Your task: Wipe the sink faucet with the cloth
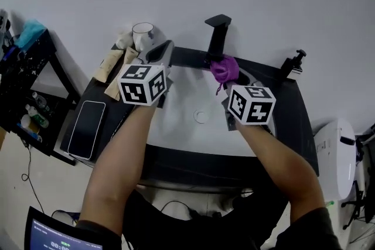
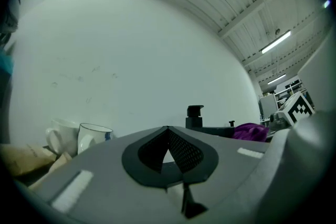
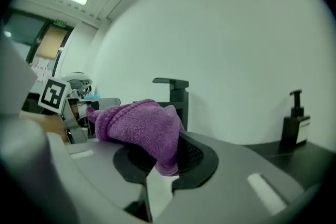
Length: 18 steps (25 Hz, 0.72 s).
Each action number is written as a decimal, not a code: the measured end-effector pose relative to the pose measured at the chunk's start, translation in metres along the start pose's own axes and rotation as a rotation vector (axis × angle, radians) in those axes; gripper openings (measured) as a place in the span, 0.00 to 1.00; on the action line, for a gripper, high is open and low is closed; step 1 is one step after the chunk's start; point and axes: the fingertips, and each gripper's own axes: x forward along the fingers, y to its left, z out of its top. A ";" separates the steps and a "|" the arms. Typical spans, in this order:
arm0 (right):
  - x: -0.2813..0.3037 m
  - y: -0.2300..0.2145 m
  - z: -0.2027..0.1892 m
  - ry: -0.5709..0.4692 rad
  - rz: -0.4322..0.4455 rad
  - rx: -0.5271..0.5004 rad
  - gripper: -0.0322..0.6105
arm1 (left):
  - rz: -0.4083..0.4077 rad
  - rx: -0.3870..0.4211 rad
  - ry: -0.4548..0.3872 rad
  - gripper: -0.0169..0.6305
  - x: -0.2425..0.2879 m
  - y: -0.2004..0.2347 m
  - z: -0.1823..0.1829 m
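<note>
My right gripper (image 3: 167, 152) is closed on the purple cloth (image 3: 137, 124), just before the black faucet (image 3: 176, 96) — not yet touching it, I think. My left gripper (image 2: 168, 139) is closed on nothing. Next, I press the cloth onto the faucet and rub.

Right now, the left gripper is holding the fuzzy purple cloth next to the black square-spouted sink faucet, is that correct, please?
Not quite: the fuzzy purple cloth is held by the right gripper, not the left, next to the black square-spouted sink faucet. The right gripper view shows its jaws shut on the cloth; the left gripper is shut on nothing.
</note>
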 end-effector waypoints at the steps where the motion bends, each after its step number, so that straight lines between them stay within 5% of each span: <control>1: -0.010 -0.009 0.007 -0.035 -0.018 -0.062 0.15 | 0.004 -0.003 0.003 0.05 0.000 0.000 -0.001; 4: -0.036 -0.037 0.040 -0.194 -0.090 -0.239 0.15 | 0.007 0.017 0.025 0.05 0.000 -0.003 -0.006; 7: -0.048 -0.067 0.065 -0.303 -0.109 -0.259 0.15 | 0.008 0.077 0.063 0.05 -0.001 -0.011 -0.014; 15: -0.040 -0.091 0.026 -0.217 -0.082 -0.051 0.15 | 0.037 0.142 0.108 0.05 -0.007 -0.021 -0.020; 18: -0.042 -0.093 0.015 -0.174 -0.070 -0.060 0.15 | 0.066 0.143 0.100 0.05 -0.012 -0.022 -0.017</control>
